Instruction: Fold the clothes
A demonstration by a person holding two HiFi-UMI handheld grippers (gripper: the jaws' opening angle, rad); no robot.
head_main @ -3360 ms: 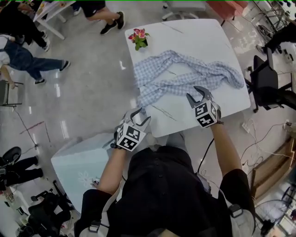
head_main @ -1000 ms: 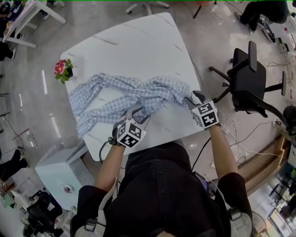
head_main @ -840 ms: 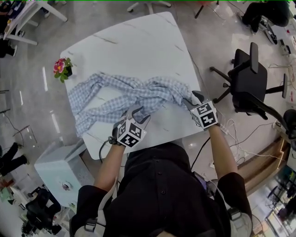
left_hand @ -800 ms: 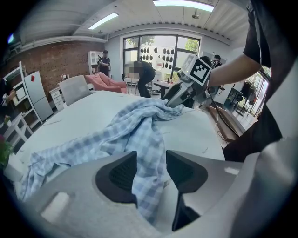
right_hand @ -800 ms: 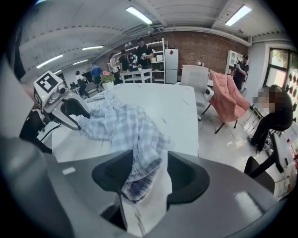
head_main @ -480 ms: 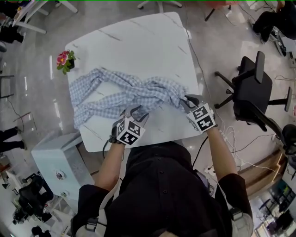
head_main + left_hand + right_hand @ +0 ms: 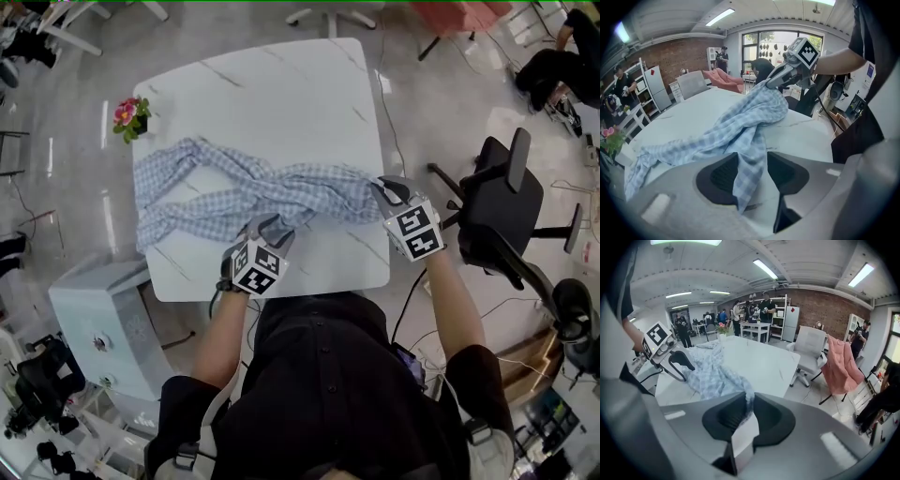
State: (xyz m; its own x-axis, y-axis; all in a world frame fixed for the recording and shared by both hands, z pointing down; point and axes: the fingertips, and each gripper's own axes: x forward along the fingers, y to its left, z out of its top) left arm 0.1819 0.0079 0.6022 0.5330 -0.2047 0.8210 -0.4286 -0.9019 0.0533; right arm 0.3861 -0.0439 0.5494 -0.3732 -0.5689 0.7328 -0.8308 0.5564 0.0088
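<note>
- Pot point(image 7: 129, 117) of pink flowers sits at the table's far left corner, apart from the cloth.
- Pale box point(image 7: 98, 309) stands on the floor beside the table's near left corner.
- Cloth point(image 7: 253, 192), a blue-and-white check, lies twisted in a long rope across the middle of the white table point(image 7: 281, 84). It runs from the left edge to the right edge (two strands cross near the middle).
- Left gripper point(image 7: 267, 228) is at the cloth's near side, about mid-table. Its jaws stand roughly half apart. A hanging fold of cloth passes between them, against the left pad and clear of the right one, so nothing is clamped.
- Its cube point(image 7: 258, 270) bears black-and-white square markers: blocks only, not letters.
- Right gripper point(image 7: 389, 190) is at the table's right edge, on the cloth's right end. Its jaws have just been closing and now stand nearly together, pinching a bunched end of cloth. In the left gripper view that end is lifted off the table.
- The right cube carries the same kind of block markers (again a pattern, not words).
- Black chair point(image 7: 502, 202) stands on the floor just right of the table.
- In the right gripper view a white fridge point(image 7: 791, 317) by the brick wall has a small red tag, too small to read.
- In the same view, right of the fridge, a pink garment point(image 7: 839, 364) hangs beside a white chair.
</note>
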